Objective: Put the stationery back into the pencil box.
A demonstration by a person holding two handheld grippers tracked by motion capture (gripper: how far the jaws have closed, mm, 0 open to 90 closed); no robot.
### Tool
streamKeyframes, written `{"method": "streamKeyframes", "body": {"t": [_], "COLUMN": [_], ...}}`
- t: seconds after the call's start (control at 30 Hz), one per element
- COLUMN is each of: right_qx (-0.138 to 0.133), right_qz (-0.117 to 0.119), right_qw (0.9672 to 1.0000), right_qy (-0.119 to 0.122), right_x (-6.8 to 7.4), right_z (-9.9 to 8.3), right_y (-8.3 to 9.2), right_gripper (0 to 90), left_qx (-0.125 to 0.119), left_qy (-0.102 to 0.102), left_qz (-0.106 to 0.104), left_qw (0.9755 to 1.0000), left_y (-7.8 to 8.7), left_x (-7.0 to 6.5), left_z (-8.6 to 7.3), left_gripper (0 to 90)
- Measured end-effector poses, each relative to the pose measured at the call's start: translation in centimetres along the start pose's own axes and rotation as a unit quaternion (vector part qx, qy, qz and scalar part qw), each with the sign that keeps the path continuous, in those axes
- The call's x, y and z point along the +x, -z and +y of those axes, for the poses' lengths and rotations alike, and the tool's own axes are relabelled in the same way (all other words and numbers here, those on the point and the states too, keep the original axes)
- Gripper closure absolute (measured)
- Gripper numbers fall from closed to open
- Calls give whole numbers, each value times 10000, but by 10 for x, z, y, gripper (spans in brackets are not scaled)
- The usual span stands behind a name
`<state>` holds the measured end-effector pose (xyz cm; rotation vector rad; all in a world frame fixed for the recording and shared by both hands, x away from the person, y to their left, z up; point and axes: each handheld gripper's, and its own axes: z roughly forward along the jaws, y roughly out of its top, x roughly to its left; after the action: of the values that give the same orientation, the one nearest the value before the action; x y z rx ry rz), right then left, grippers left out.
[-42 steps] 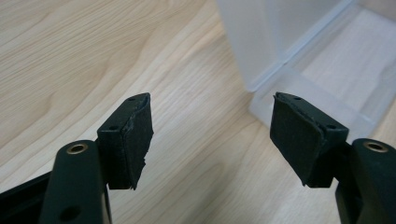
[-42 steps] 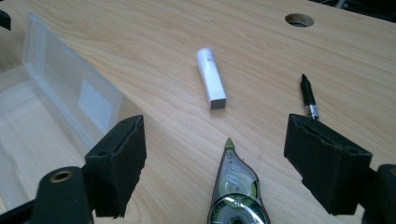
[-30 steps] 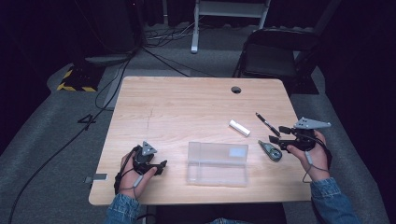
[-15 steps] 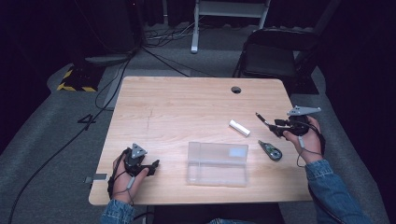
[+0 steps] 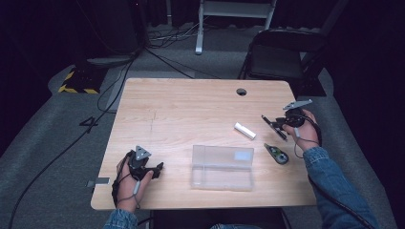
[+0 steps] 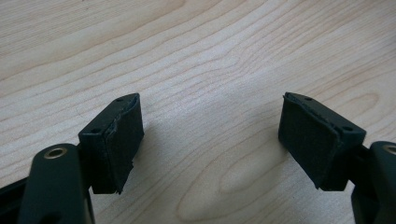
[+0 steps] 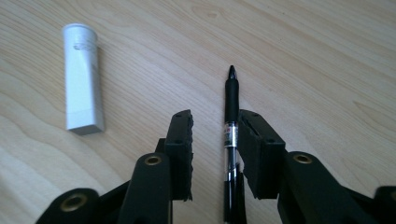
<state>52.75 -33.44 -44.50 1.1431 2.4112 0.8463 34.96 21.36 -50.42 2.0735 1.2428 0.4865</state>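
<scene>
Pen (image 7: 231,135) between closing right gripper (image 7: 215,140) jaws, rear end cut off

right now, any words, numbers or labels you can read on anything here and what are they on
"4": a big figure marked on the grey floor left of the table.
White tube: faint grey print near its cap, too blurred to read.
Pen: a label band on the barrel, too small to read.
Clear box: pale sticker, unreadable.
</scene>
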Motion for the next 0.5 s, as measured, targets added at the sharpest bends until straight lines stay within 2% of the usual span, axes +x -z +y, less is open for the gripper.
{"method": "streamKeyframes", "body": {"t": [0.07,0.13,0.23,0.5], "right_qx": [152,163,186,253], "right_qz": [-19,-18,60,42], "right_qw": [9999,9999,9997,9996], "right_qy": [-59,-51,-174,-120], "right_x": [-3,-4,-9,-14], "right_z": [2,3,7,14], "right_y": [-6,-10,-21,-36], "right_gripper": [671,668,661,659], "left_qx": [2,-6,1,-1], "left_qy": [-1,9,21,21], "left_qz": [2,6,-11,-13], "left_qw": [10000,10000,10000,10000], "left_y": [0,0,0,0], "left_x": [0,0,0,0], "left_z": [0,0,0,0], "left_gripper": [226,226,226,226]}}
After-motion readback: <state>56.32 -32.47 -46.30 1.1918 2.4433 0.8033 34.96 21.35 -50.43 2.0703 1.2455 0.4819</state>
